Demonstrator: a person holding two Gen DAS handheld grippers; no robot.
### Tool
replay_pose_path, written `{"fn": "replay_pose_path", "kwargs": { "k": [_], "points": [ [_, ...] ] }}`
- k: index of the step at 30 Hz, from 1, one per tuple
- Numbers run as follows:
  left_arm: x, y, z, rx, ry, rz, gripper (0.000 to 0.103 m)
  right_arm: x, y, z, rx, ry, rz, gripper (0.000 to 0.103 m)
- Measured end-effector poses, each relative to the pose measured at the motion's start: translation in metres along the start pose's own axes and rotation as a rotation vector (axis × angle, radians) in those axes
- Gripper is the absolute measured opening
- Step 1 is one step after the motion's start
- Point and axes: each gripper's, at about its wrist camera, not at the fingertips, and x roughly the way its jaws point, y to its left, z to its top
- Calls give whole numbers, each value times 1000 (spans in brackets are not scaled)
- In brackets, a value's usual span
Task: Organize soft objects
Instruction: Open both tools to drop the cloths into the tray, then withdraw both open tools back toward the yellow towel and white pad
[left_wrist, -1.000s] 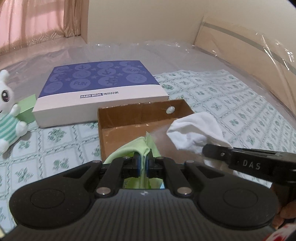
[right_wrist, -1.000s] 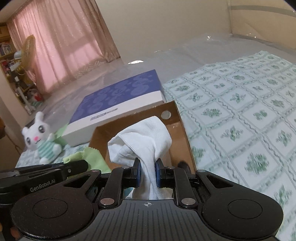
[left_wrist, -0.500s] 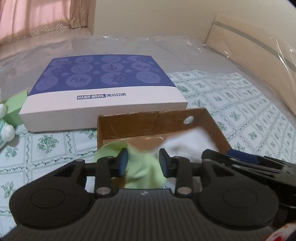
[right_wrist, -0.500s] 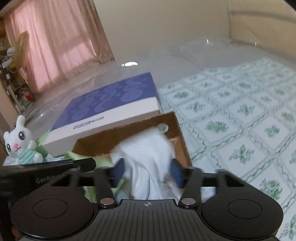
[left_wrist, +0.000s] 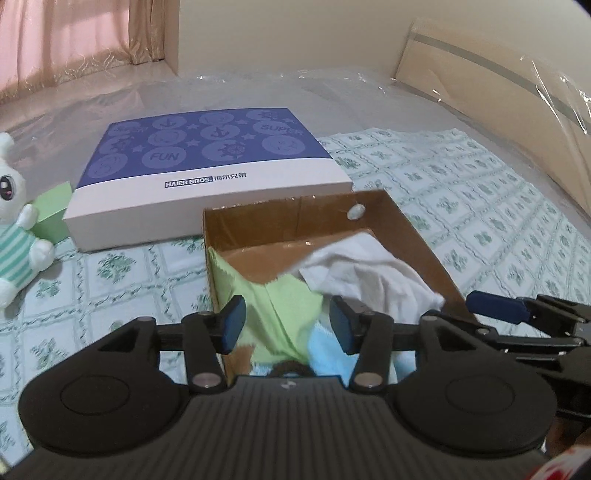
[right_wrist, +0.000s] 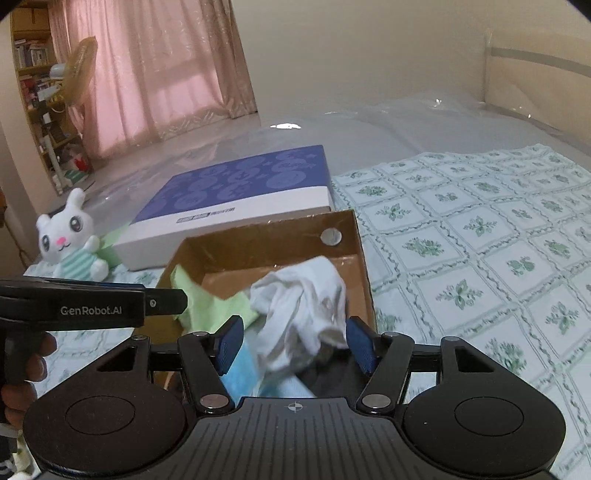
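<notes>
Two cloths, green (left_wrist: 284, 310) and white (right_wrist: 303, 299), lie limp in the cardboard box (left_wrist: 421, 236) at frame centre; both grippers (left_wrist: 286, 328) (right_wrist: 291, 343) have just spread their fingers, released. Light, floppy: pinch a bunched fold.

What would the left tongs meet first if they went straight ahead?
Most likely the green cloth in the cardboard box, which lies right between the open left tongs; depth is hard to judge.

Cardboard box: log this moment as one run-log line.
left tongs: open, just opened, green cloth released | right tongs: open, white cloth released | both cloths: in cardboard box
</notes>
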Motion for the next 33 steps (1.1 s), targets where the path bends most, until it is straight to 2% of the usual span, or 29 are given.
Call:
{"fn": "replay_pose_path", "kwargs": {
  "k": [4, 17, 24, 33],
  "points": [
    [-27, -7, -13, 20, -3, 14, 50, -24, 5, -9, 5, 3, 4, 64],
    [-137, -22, -70, -15, -36, -48, 53, -115, 23, -45, 57, -39, 24, 72],
    [-191, -23, -101, -35, -60, -41, 53, -158, 37, -63, 64, -58, 33, 73],
    [-241, -14, -133, -64, -87, -13, 53, -197, 60, -84, 44, -61, 50, 73]
  ]
}}
